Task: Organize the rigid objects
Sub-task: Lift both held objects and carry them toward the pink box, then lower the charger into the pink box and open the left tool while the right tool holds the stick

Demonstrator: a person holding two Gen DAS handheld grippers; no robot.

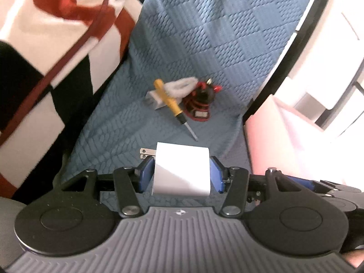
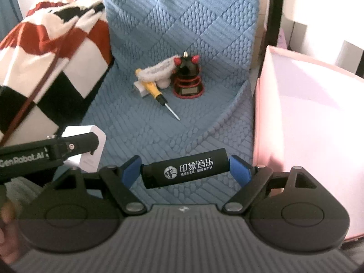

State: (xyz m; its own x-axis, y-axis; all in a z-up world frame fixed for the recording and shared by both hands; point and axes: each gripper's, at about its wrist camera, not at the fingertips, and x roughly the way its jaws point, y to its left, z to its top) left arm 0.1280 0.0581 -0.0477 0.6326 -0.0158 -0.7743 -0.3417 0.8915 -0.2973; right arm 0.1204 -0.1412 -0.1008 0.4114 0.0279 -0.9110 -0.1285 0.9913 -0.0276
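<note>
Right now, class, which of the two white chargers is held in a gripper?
The larger white charger, clamped in the left gripper. The other charger lies on the blue bedspread under the yellow screwdriver.

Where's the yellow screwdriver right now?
The screwdriver lies on the blue bedspread ahead of both grippers, its handle across a white plug, just left of the red-and-black figurine.

A bed with a blue quilted cover (image 2: 204, 34) carries everything. Ahead of the jaws, a yellow-handled screwdriver (image 2: 157, 95) lies across a white plug (image 2: 141, 89), touching a white woolly item (image 2: 159, 69) and just beside a red-and-black figurine (image 2: 187, 80). A red, white and black checked blanket (image 2: 45, 52) lies to their left.
</note>
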